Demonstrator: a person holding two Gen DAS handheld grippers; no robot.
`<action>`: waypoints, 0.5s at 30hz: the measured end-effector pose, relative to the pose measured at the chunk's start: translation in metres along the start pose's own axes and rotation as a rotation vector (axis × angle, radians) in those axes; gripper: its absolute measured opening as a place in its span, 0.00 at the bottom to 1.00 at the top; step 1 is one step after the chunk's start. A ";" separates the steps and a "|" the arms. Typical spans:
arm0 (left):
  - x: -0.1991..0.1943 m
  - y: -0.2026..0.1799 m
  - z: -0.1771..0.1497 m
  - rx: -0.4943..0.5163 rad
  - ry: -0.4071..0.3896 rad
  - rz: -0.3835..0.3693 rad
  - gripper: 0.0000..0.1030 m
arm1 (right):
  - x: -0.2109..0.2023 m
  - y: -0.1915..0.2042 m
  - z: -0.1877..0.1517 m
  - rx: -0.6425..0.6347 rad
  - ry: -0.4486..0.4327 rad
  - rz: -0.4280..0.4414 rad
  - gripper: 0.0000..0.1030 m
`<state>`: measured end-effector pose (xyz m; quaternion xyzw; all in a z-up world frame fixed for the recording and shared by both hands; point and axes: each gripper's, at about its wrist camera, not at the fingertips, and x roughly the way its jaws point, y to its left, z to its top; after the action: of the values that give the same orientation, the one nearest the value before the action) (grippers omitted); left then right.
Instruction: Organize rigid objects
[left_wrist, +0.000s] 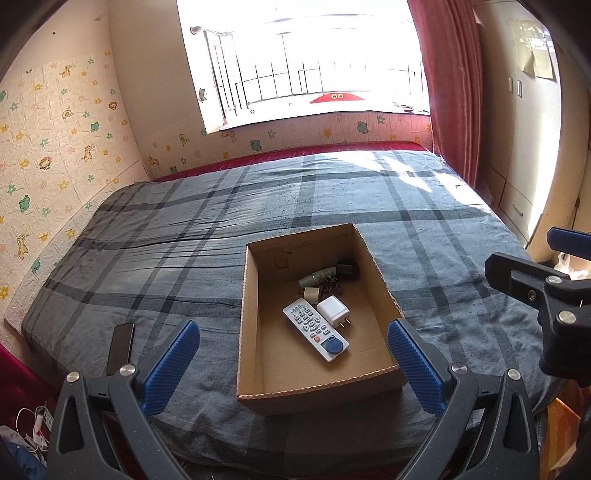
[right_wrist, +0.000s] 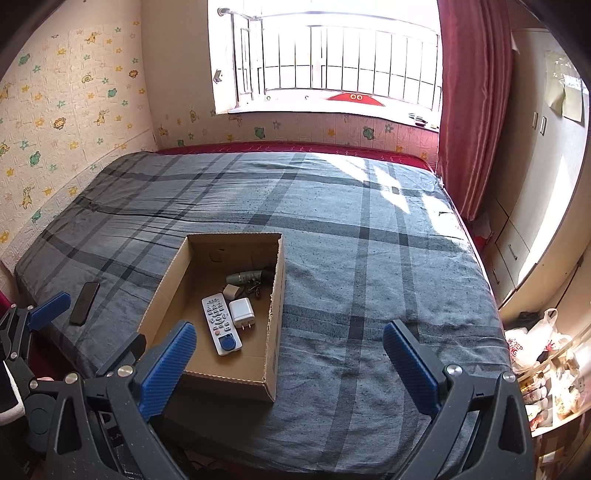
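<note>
Left wrist view: left gripper (left_wrist: 293, 354) nearest, blue-padded jaws spread wide, holding nothing, hanging over the near end of the open brown cardboard box (left_wrist: 251, 397). Box sits on the grey plaid bed cover (left_wrist: 184, 229). Inside the box: white remote control (left_wrist: 314, 328) with a blue round key fob (left_wrist: 330, 346) lying on its near end; white plug charger (left_wrist: 333, 310) just right of the remote; small beige adapter (left_wrist: 309, 295), pale green tube (left_wrist: 317, 277) and a dark item toward the far end. Black phone (left_wrist: 120, 347) on the cover, left of the box.

Right wrist view: right gripper (right_wrist: 290, 356) nearest, jaws wide, empty, its left pad over the box's near left corner. Box contents unchanged in layout; phone left of the box.
</note>
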<state>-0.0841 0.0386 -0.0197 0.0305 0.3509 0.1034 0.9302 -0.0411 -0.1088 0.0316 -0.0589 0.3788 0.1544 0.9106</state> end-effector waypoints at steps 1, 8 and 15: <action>0.000 0.000 0.000 0.003 0.000 -0.001 1.00 | 0.000 0.000 0.000 0.000 0.001 0.001 1.00; 0.003 -0.004 0.000 0.022 0.000 -0.005 1.00 | 0.004 -0.003 -0.001 0.007 0.012 0.000 1.00; 0.007 -0.008 0.000 0.034 0.006 -0.013 1.00 | 0.009 -0.006 -0.003 0.012 0.021 -0.002 1.00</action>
<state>-0.0772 0.0319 -0.0253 0.0437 0.3558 0.0913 0.9291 -0.0353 -0.1130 0.0235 -0.0555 0.3890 0.1505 0.9072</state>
